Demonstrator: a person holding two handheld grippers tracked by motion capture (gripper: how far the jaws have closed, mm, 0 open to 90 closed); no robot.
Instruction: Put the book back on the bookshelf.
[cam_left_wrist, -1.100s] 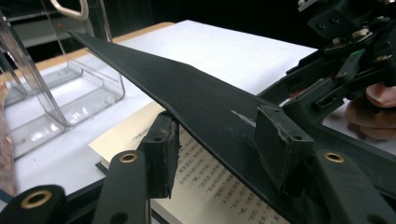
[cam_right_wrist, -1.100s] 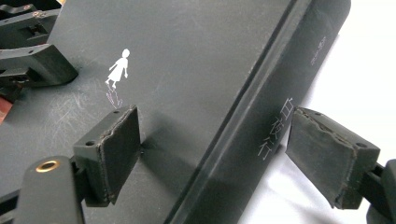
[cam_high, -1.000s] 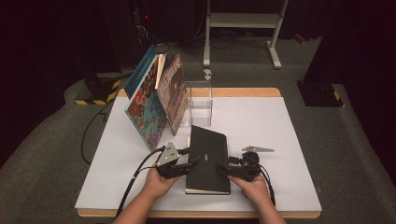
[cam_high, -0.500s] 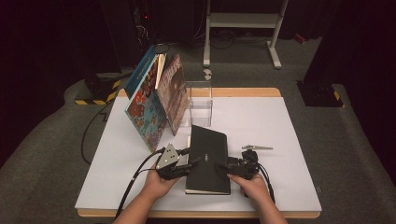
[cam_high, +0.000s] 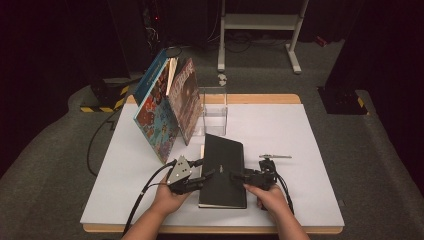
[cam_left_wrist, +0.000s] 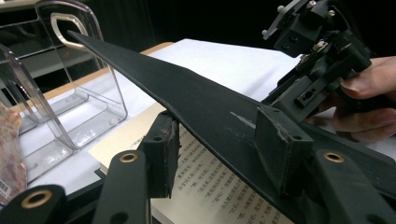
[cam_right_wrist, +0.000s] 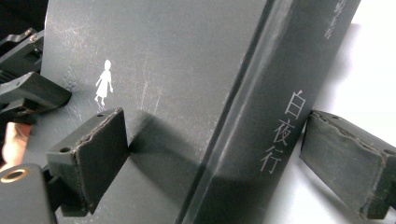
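Under the left hand-held gripper (cam_high: 206, 174), black book's (cam_high: 223, 170) cover now slightly lifted.

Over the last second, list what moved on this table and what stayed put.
Little changed. The right gripper edged in toward the spine side of the black book; its jaws now straddle that edge. The left gripper kept its place at the book's open edge, jaws either side of the raised cover. The book, the leaning picture books and the clear stand stayed where they were.

Matt black book (cam_right_wrist: 177, 70) cover (scuffed), printed paper pages, clear glossy plastic stand (cam_left_wrist: 70, 102), probably rubber finger pads (cam_left_wrist: 161, 156).
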